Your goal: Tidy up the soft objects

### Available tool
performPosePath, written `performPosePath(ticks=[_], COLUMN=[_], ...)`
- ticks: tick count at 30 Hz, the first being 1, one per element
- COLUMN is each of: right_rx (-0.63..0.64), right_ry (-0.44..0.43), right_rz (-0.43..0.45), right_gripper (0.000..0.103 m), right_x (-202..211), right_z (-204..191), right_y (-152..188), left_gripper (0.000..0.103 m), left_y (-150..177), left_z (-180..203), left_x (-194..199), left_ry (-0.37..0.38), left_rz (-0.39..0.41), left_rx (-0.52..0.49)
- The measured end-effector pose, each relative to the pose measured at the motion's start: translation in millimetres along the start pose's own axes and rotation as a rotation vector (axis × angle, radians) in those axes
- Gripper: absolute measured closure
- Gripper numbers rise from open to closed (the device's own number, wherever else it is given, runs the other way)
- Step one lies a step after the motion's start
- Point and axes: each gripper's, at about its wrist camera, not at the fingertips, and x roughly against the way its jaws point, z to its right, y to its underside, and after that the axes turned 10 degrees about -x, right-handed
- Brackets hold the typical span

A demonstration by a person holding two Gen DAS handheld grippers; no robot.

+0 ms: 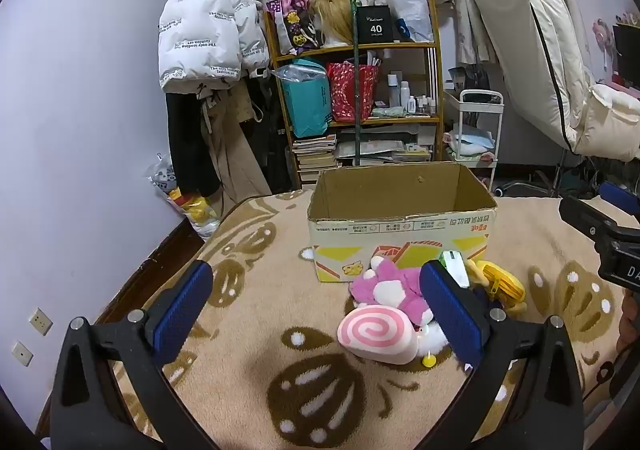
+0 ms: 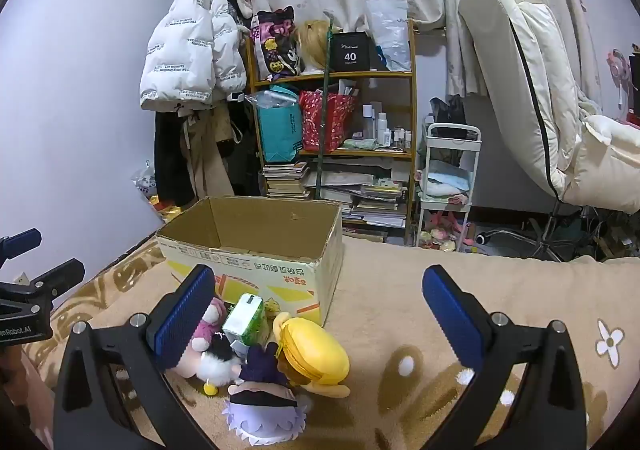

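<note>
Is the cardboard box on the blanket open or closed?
Open. The cardboard box has no flaps over its top, and its bare brown inner walls show from above.

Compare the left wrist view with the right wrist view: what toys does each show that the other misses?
Only the left wrist view: the pink swirl plush shown whole. Only the right: the purple-and-white doll nearest the camera. Both share the open cardboard box, the yellow plush, the pink plush and the green pack; both grippers are open and empty.
</note>
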Motion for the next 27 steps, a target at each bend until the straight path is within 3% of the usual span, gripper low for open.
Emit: performPosePath(ticks=[27], right_rx=[0.005], right_ry=[-0.002], right_rz=[0.004], right_gripper=[0.0], right_x=[4.1], right_z=[4.8], right_y=[1.6], left_gripper=[0.001], left_y=[4.9], left_z=[-1.4], left_x=[-1.7], left_ry=[0.003], left_rz=[-0.006], left_rx=[-0.006])
